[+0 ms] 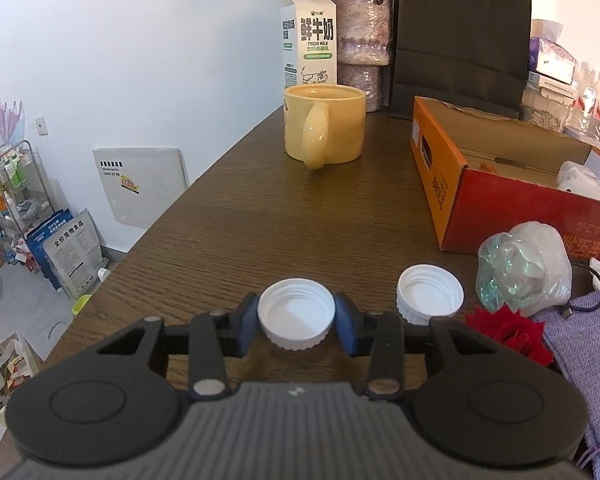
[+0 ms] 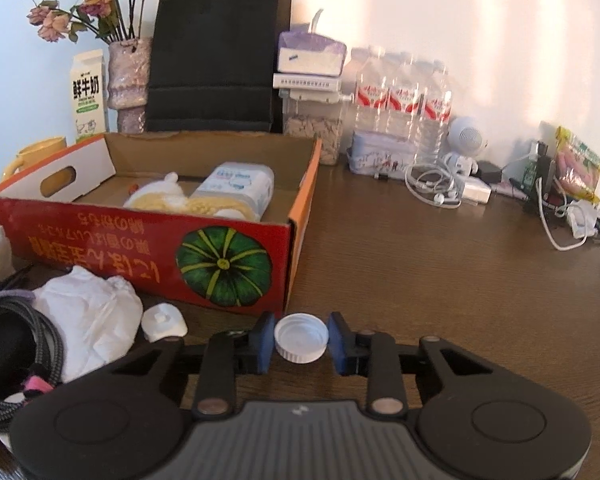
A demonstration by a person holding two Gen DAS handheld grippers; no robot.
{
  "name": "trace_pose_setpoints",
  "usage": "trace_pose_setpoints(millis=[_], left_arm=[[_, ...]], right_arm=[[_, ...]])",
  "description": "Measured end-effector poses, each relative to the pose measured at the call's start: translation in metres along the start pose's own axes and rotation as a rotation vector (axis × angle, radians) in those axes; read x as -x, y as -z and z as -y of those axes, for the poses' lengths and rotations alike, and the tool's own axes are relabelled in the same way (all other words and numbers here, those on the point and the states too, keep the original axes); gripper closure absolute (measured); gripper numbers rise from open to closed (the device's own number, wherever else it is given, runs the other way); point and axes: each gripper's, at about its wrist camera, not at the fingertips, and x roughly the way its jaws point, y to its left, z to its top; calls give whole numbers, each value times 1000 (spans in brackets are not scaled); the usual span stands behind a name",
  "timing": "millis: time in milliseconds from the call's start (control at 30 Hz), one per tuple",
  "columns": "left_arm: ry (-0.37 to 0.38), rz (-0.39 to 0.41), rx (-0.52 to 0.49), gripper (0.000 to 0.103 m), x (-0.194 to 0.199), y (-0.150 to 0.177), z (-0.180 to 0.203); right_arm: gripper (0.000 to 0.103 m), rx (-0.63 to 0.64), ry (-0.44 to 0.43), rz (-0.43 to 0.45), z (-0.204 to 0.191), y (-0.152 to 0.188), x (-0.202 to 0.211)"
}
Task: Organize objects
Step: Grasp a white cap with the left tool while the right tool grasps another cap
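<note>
Your left gripper (image 1: pixel 296 322) is clamped on a white bottle cap (image 1: pixel 296 314), open side up, both blue pads pressed against its ribbed rim just above the desk (image 1: pixel 260 208). Just to its right a second white cap (image 1: pixel 429 294) sits on the wood, also open side up. Beyond them stands a yellow mug (image 1: pixel 325 128) with its handle toward you, and behind it a milk carton (image 1: pixel 309 38). Your right gripper (image 2: pixel 301 340) has its pads against the sides of another white cap (image 2: pixel 301 337), mouth up, low over the desk. Just ahead on the left lies the red cardboard box (image 2: pixel 140 256) with the pumpkin print; crumpled white plastic (image 2: pixel 88 312) lies near its front wall.
</note>
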Motion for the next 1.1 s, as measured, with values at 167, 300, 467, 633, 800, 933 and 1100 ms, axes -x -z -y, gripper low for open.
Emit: trace_pose_setpoints(millis=[167, 300, 467, 633, 800, 933, 1100], left_arm=[[-1, 1, 1, 62, 0, 0, 0], [0, 1, 1, 62, 0, 0, 0], [-1, 2, 0, 62, 0, 1, 0], [2, 29, -1, 62, 8, -1, 2], [13, 141, 4, 62, 34, -6, 11], [32, 248, -9, 62, 58, -12, 27], [100, 303, -40, 62, 75, -28, 53]], right_arm=[[75, 11, 2, 41, -6, 1, 9], [76, 15, -1, 59, -9, 2, 14], [75, 13, -6, 100, -13, 4, 25], [75, 23, -28, 110, -17, 5, 29], [75, 20, -32, 111, -17, 6, 30], [75, 16, -37, 113, -18, 6, 32], [75, -8, -73, 130, -22, -2, 37]])
